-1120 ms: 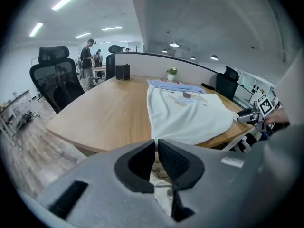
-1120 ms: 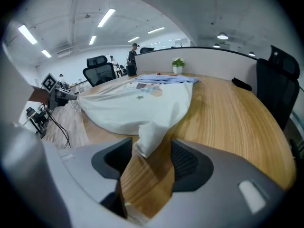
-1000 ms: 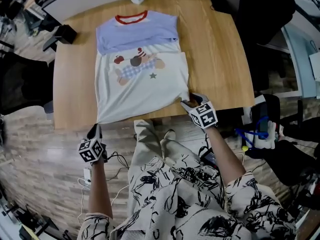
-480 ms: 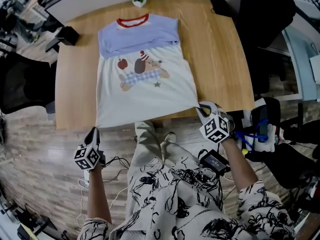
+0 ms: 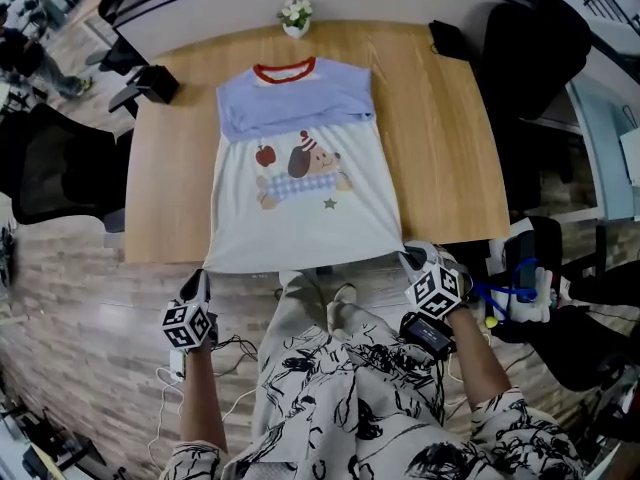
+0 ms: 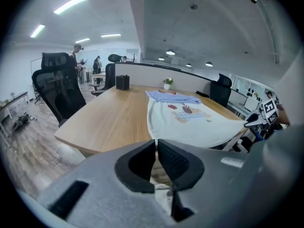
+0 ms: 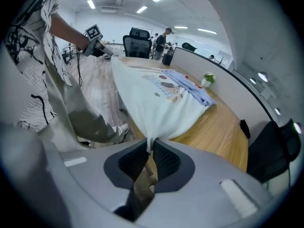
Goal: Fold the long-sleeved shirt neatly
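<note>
A white shirt with a dog print, a red collar and blue sleeves folded across its chest lies flat on the wooden table. Its hem hangs just past the near edge. My left gripper is shut on the hem's left corner. In the left gripper view the cloth runs into the shut left gripper. My right gripper pinches the right corner; its jaws have just been closing with the cloth between them. In the right gripper view the shirt funnels into the right gripper.
A small potted flower stands at the table's far edge. A black box sits at the far left corner, a dark item at the far right. Black office chairs flank the table. Cables lie on the floor by my legs.
The right gripper rolled, closed on the hem corner and drew it toward me and to the right. The hem now stretches straight between both grippers past the table edge.
</note>
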